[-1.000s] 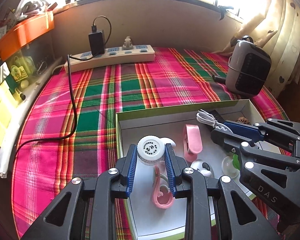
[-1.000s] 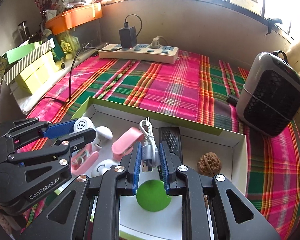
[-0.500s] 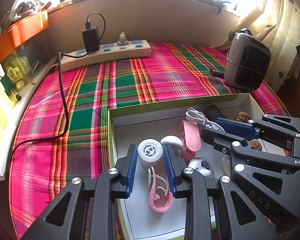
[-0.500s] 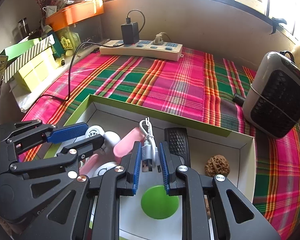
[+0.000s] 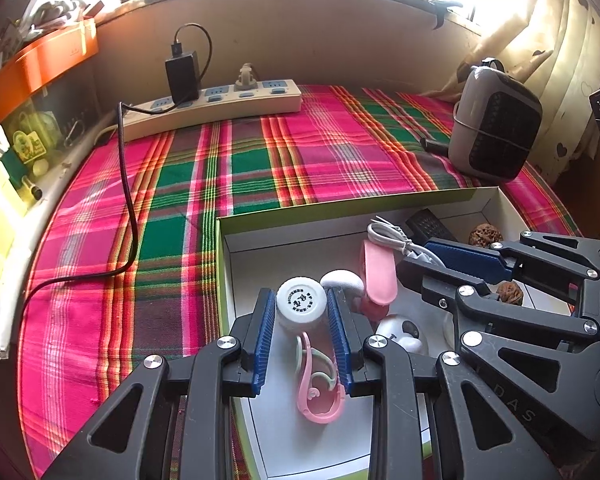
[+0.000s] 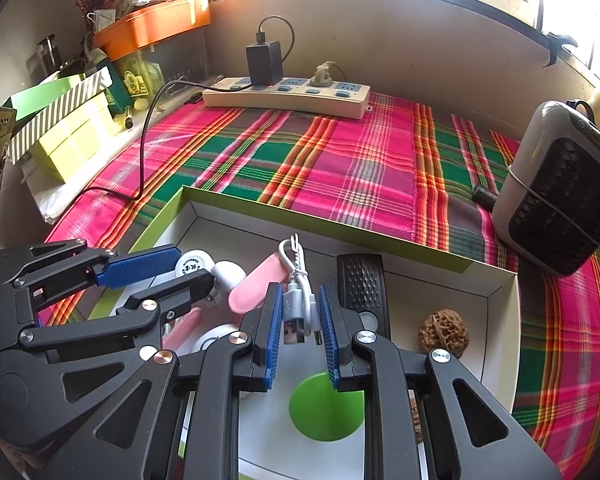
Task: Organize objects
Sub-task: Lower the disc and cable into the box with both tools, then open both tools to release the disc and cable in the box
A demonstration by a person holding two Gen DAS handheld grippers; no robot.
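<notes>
A shallow white box with a green rim (image 5: 340,206) (image 6: 320,228) lies on the plaid cloth. My left gripper (image 5: 302,304) is shut on a small white bottle (image 5: 301,308) and holds it over the box's left part, above a pink and green hook (image 5: 318,384). My right gripper (image 6: 299,300) is shut on a coiled white USB cable (image 6: 298,292) above the box's middle, over a green disc (image 6: 326,406). The box also holds a pink clip (image 5: 376,270), a black remote (image 6: 362,280), a walnut (image 6: 443,332) and white earbud-like pieces (image 5: 398,332).
A beige power strip (image 5: 216,104) with a black charger (image 5: 183,76) lies at the back; its black cord (image 5: 126,184) runs down the left. A grey heater (image 5: 494,136) stands at the right. Yellow and green boxes (image 6: 76,136) line the left edge.
Both grippers have lifted and drawn back a little with their loads, so the box and its contents sit lower and farther off in view. Both grips are unchanged.
</notes>
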